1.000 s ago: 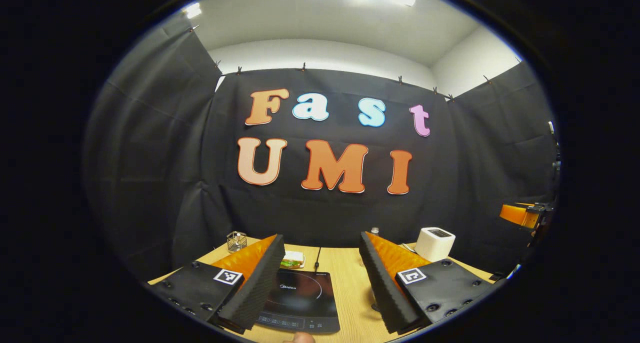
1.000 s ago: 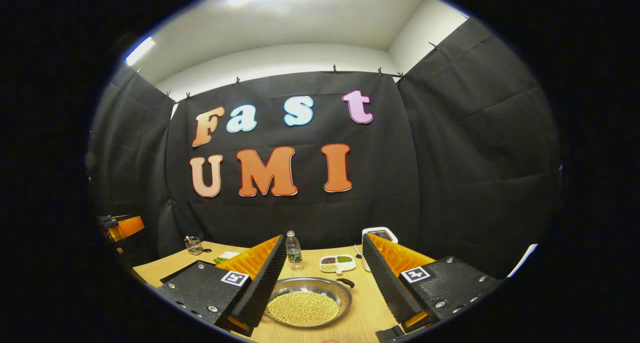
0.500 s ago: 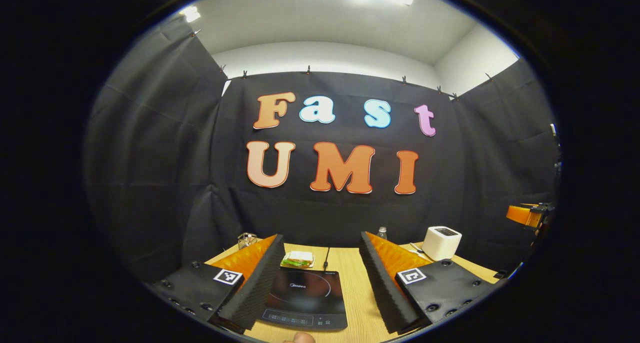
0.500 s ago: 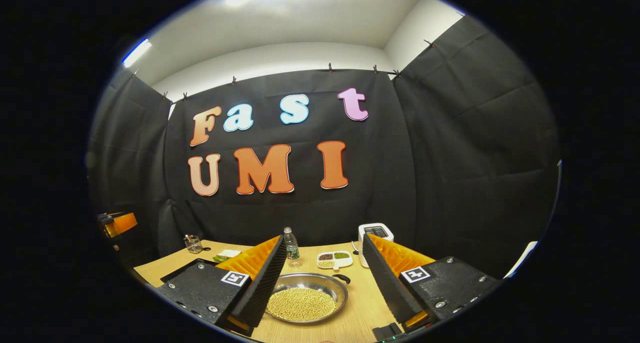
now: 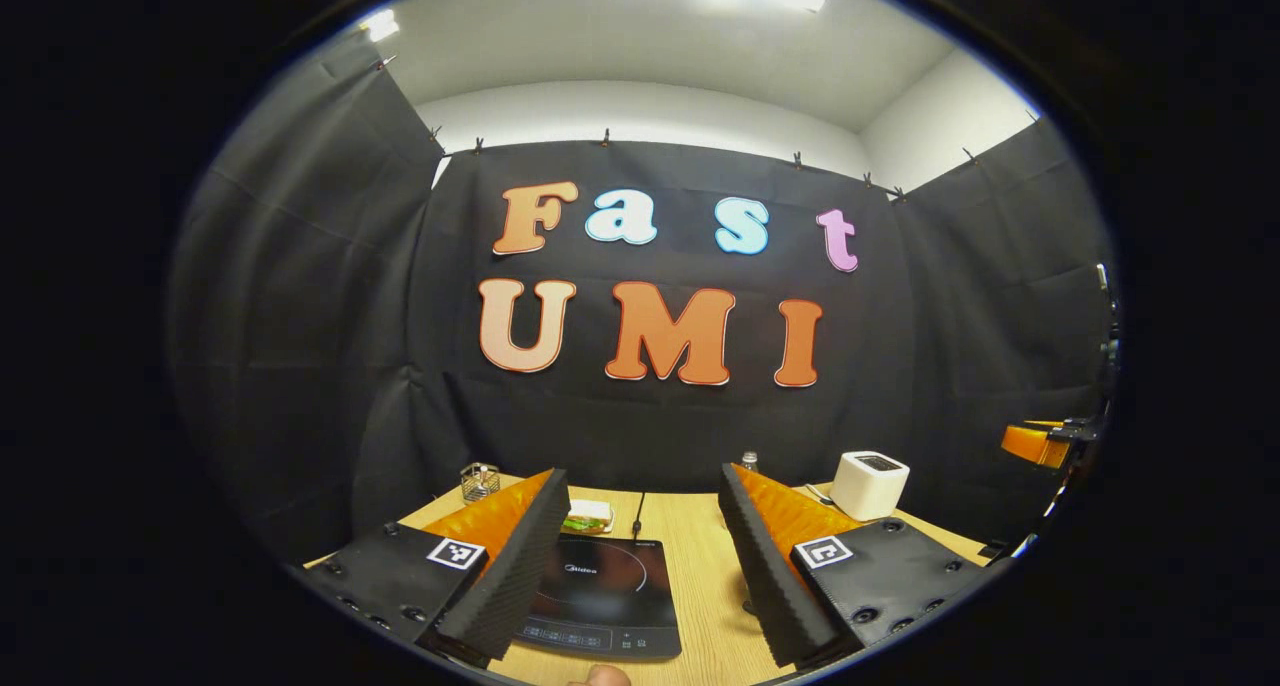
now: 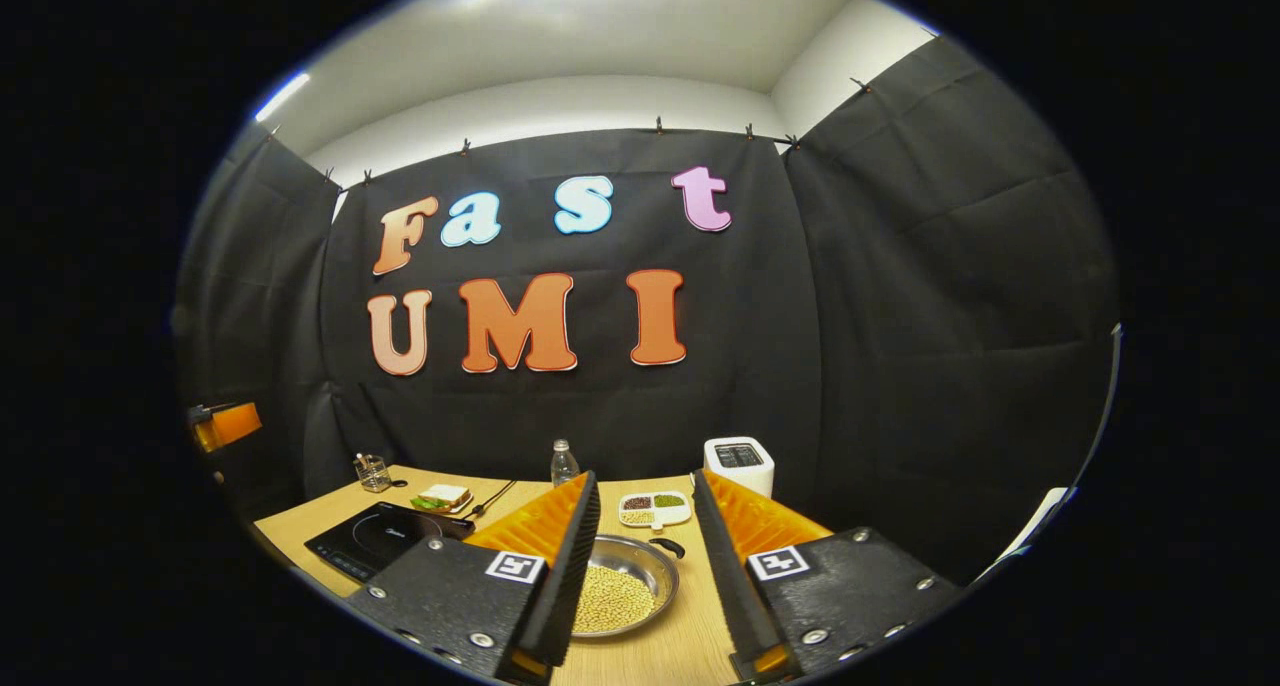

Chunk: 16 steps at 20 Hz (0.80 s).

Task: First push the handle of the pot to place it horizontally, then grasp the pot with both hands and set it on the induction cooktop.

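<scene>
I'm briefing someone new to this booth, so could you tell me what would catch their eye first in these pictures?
Probably the steel pot heaped with pale yellow beans, on the wooden table straight ahead between the right gripper's parted fingers. Next, the black induction cooktop, bare, in front of the left gripper, which is also open. At the table's far edge stand a white toaster and a water bottle.
</scene>
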Motion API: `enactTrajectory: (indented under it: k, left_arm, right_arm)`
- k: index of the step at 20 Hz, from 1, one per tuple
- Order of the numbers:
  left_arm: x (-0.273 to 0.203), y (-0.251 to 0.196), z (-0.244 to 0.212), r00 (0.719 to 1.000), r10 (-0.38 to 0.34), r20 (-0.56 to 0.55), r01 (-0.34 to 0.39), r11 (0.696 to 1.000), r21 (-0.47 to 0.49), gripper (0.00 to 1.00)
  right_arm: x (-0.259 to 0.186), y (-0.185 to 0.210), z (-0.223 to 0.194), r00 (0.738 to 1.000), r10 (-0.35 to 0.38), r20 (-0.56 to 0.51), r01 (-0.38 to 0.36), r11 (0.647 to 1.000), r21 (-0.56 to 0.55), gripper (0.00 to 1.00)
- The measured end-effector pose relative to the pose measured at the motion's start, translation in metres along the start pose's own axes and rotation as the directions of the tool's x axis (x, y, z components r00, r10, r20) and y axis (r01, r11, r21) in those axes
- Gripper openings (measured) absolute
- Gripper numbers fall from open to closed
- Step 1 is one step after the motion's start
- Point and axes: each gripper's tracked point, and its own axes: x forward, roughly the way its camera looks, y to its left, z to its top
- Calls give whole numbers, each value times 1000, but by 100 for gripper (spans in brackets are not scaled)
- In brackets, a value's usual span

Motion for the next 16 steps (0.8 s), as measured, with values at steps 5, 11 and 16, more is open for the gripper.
enactTrajectory:
  k: [5, 11, 16]
  left_arm:
    - [4, 2, -6, 1000, -4, -10, 4, 1000, -8, 97]
    - [12, 11, -13, 1000, 6, -25, -7, 1000, -20, 97]
    - [15, 13, -22, 999, 1, -44, -3, 1000, -27, 97]
  right_arm:
    - [8, -3, -23, 999, -33, -38, 33, 999, 7, 9]
    - [7, 25, -74, 992, 18, -123, -19, 1000, -9, 0]
    - [2, 53, -127, 973, 75, -220, -74, 997, 10, 0]
